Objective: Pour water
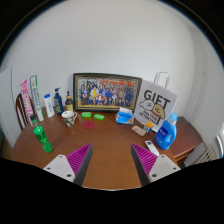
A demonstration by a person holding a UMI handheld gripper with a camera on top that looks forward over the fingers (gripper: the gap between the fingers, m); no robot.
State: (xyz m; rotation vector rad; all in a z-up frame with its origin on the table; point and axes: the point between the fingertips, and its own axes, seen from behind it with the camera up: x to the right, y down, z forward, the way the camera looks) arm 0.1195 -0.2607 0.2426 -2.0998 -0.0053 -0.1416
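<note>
Gripper view: parted tongs (111,163), nothing between.

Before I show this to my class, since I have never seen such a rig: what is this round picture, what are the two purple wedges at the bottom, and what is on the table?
The picture comes from a wide-angle camera riding on a hand-held claw; a person carries it, and no robot arm is involved. The purple wedges are pads on its two fingers, which stand open and hold nothing. Beyond them is a wooden table. On it are a green bottle, a cup, a framed group photo against the wall, a white bag marked GIFT and a blue jug.
</note>
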